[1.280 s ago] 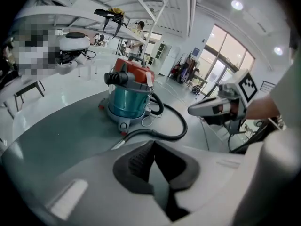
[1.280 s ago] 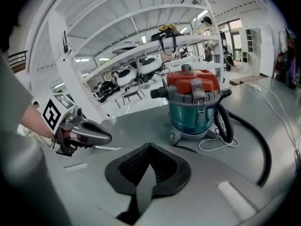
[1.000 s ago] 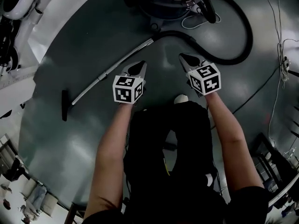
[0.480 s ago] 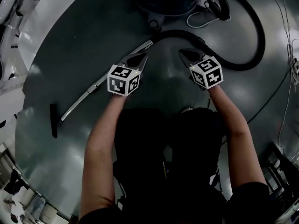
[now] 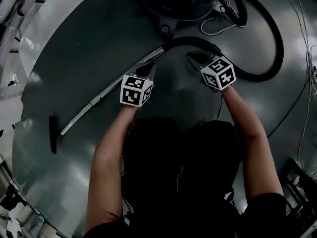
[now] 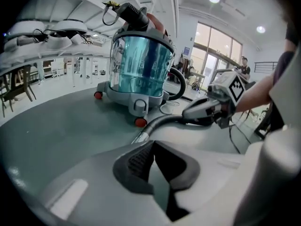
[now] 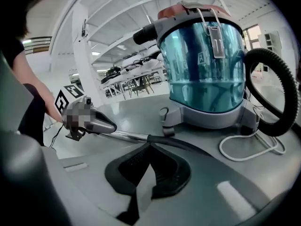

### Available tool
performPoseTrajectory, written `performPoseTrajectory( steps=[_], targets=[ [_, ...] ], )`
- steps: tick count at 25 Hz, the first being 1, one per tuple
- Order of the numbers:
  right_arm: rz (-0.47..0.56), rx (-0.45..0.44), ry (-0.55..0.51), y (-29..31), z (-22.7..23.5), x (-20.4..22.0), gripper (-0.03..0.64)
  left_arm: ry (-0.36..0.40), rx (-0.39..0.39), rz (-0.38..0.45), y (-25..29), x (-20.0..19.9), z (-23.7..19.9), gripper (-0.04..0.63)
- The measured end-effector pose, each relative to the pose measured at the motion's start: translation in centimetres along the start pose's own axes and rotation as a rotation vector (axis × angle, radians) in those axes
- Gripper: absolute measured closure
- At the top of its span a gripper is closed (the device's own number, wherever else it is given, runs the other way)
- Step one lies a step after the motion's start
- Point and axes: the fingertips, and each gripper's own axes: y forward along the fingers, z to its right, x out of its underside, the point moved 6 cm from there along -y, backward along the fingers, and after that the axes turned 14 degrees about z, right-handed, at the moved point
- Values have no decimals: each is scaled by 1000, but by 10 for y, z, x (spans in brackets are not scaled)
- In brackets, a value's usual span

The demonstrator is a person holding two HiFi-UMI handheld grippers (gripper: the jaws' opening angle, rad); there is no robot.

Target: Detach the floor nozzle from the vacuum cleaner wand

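Hovering shut and empty near the wand (image 5: 111,92), the left gripper (image 5: 148,69) and right gripper (image 5: 191,58) leave the floor nozzle (image 5: 52,134) attached.

There is one canister vacuum cleaner (image 5: 183,4), with one black hose (image 5: 275,48), one metal wand (image 5: 75,119) and one floor nozzle (image 5: 52,134). Two grippers are in view, the left hand-held gripper (image 5: 147,69) and the right hand-held gripper (image 5: 192,57), each bearing one marker cube (image 5: 135,90). One white cord (image 5: 218,28) lies looped.
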Motion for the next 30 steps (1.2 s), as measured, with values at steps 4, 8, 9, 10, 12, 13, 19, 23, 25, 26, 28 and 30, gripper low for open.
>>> performPoseTrajectory(
  steps=[4,8,9,10,12,13,19,23,25,26,28,30],
  targets=[
    [22,-27,-60,16,6,-3,618,12,33,-6,-2,8,4,586],
    [16,-39,-150,31,17,-9,617,-63,33,13,-3,16,3,584],
    [6,-46,-167,36,19,-10,615,-89,29,18,-4,18,1,584],
    [-9,-53,-180,41,22,-9,611,-108,21,20,-5,20,-1,567],
    [-50,-70,-210,49,26,-7,512,-114,-1,23,-5,20,-4,517],
    [-70,-79,-239,53,28,-6,497,-108,-12,28,-4,19,-6,515],
    [-244,-167,-462,77,41,7,321,-105,-9,49,-3,19,-2,495],
    [-406,-271,-588,92,42,14,291,-105,13,38,-9,28,3,485],
    [-447,-326,-650,98,38,17,307,-83,-3,32,-11,31,-1,482],
    [-457,-342,-672,102,37,19,322,-77,-17,35,-12,31,-4,482],
    [-472,-351,-706,108,39,26,341,-76,-52,51,-13,29,-11,482],
    [-476,-334,-704,114,45,30,341,-77,-75,69,-11,25,-17,475]
  ],
)
